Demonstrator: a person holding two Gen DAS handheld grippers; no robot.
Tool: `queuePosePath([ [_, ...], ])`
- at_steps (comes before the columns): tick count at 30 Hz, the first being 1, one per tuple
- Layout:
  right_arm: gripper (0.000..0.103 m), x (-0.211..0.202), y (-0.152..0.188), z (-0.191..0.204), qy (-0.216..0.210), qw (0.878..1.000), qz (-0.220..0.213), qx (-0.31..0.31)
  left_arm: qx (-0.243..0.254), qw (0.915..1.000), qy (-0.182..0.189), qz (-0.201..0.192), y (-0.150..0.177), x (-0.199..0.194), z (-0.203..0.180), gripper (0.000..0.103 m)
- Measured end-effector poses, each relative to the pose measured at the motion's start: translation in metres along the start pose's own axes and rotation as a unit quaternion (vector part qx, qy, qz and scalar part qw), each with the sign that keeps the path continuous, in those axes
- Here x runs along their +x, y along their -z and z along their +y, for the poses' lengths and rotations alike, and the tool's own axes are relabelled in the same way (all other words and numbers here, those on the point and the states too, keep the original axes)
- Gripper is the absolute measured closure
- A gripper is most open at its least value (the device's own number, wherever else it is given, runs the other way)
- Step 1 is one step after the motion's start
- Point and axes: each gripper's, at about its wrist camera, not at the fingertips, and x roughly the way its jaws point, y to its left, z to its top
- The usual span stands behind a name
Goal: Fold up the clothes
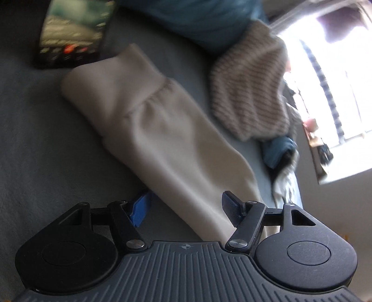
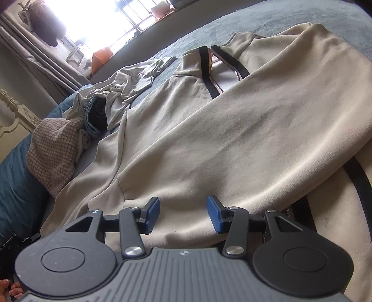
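The cream jacket (image 2: 232,139) lies mostly flat on the bed (image 1: 34,139), one sleeve (image 1: 151,130) out, barely folded. Left claw (image 1: 186,209) and right claw (image 2: 183,215) gape, holding nothing.

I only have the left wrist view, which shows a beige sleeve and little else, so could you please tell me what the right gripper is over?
Observer: The right gripper is over the body of the beige zip jacket, which lies flat on the grey bed cover.
Operator: Thank you. Are its jaws holding the fabric?
Observer: No, they stand open, with no cloth pinched between the blue pads.
Operator: And is the zip done up?
Observer: At the collar the zip is open, showing a pale lining.
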Motion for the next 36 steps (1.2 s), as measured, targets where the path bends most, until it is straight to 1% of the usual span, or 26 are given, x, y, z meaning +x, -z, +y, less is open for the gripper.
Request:
queuePosePath([
  [2, 0.054, 0.0, 0.0, 0.001, 0.002, 1.0, -0.001, -0.002, -0.014, 0.9999, -0.002, -0.006, -0.002, 0.002, 0.003, 0.036],
  [6, 0.054, 0.0, 0.002, 0.001, 0.004, 1.0, -0.003, -0.007, 0.019, 0.9993, -0.027, -0.017, 0.0, 0.007, -0.012, 0.036],
  [7, 0.054, 0.0, 0.002, 0.002, 0.005, 1.0, -0.003, -0.009, 0.021, 0.999, -0.033, -0.022, 0.0, 0.008, -0.014, 0.036],
  [9, 0.054, 0.0, 0.001, 0.003, 0.007, 1.0, -0.002, -0.014, 0.02, 0.9982, -0.047, -0.032, 0.002, 0.01, -0.017, 0.04],
  [11, 0.054, 0.0, 0.002, 0.003, 0.008, 1.0, -0.002, -0.018, 0.019, 0.997, -0.063, -0.04, 0.004, 0.011, -0.02, 0.052],
  [12, 0.054, 0.0, 0.002, 0.003, 0.007, 1.0, -0.002, -0.018, 0.021, 0.9962, -0.071, -0.045, 0.004, 0.011, -0.021, 0.056],
  [13, 0.054, 0.0, 0.002, 0.003, 0.007, 1.0, -0.003, -0.019, 0.027, 0.9953, -0.079, -0.05, 0.005, 0.012, -0.022, 0.063],
  [14, 0.054, 0.0, 0.003, 0.003, 0.006, 1.0, -0.003, -0.019, 0.033, 0.9943, -0.086, -0.055, 0.006, 0.011, -0.023, 0.072],
  [17, 0.054, 0.0, 0.003, 0.003, 0.005, 1.0, -0.004, -0.02, 0.044, 0.993, -0.09, -0.063, 0.006, 0.009, -0.021, 0.086],
  [19, 0.054, 0.0, 0.003, 0.003, 0.004, 1.0, -0.005, -0.02, 0.06, 0.9919, -0.088, -0.069, 0.007, 0.006, -0.024, 0.091],
  [22, 0.054, 0.0, 0.003, 0.002, 0.002, 1.0, -0.005, -0.019, 0.106, 0.9869, -0.079, -0.092, 0.013, 0.001, -0.037, 0.097],
  [24, 0.054, 0.0, 0.004, 0.002, 0.001, 1.0, -0.007, -0.018, 0.14, 0.9817, -0.067, -0.11, 0.017, -0.004, -0.048, 0.098],
  [26, 0.054, 0.0, 0.004, 0.001, 0.0, 1.0, -0.007, -0.017, 0.175, 0.9748, -0.051, -0.128, 0.023, -0.01, -0.06, 0.099],
  [27, 0.054, 0.0, 0.004, 0.001, -0.001, 1.0, -0.007, -0.016, 0.193, 0.971, -0.04, -0.136, 0.026, -0.014, -0.067, 0.099],
  [28, 0.054, 0.0, 0.004, 0.001, -0.001, 1.0, -0.007, -0.015, 0.218, 0.9647, -0.029, -0.145, 0.031, -0.019, -0.076, 0.099],
  [29, 0.054, 0.0, 0.004, 0.001, -0.001, 1.0, -0.007, -0.015, 0.245, 0.9569, -0.019, -0.155, 0.036, -0.024, -0.085, 0.099],
  [30, 0.054, 0.0, 0.004, 0.001, -0.002, 1.0, -0.008, -0.014, 0.275, 0.9474, -0.007, -0.164, 0.044, -0.028, -0.096, 0.099],
  [32, 0.054, 0.0, 0.004, 0.0, -0.004, 1.0, -0.008, -0.011, 0.335, 0.9249, 0.024, -0.178, 0.062, -0.037, -0.116, 0.099],
  [33, 0.054, 0.0, 0.004, 0.0, -0.004, 1.0, -0.008, -0.01, 0.365, 0.9118, 0.043, -0.182, 0.073, -0.041, -0.126, 0.099],
  [34, 0.054, 0.0, 0.004, 0.0, -0.005, 1.0, -0.008, -0.009, 0.396, 0.8972, 0.062, -0.186, 0.085, -0.045, -0.137, 0.099],
  [36, 0.054, 0.0, 0.004, -0.001, -0.006, 1.0, -0.009, -0.007, 0.449, 0.8686, 0.106, -0.18, 0.111, -0.05, -0.156, 0.099],
])
